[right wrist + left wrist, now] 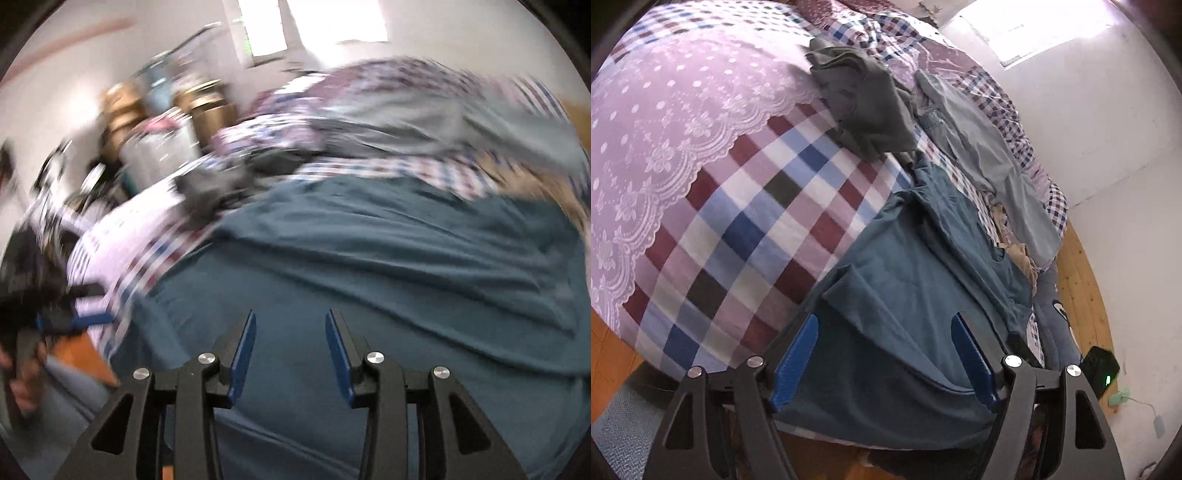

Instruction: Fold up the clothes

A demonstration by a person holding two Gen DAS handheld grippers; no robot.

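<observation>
With both jaws spread and empty, the left hand-held gripper (pixel 882 354) and right hand-held gripper (pixel 290 354) hover over the teal shirt (pixel 923 266) at lower centre on the bed (pixel 746 206), so the step looks like reaching for its edge, which next calls for pinching the hem.

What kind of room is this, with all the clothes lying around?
Most likely a bedroom. A bed with a checked cover fills the view, clothes such as a teal garment and a grey one lie on it, and a wooden floor meets white walls beside it.
</observation>
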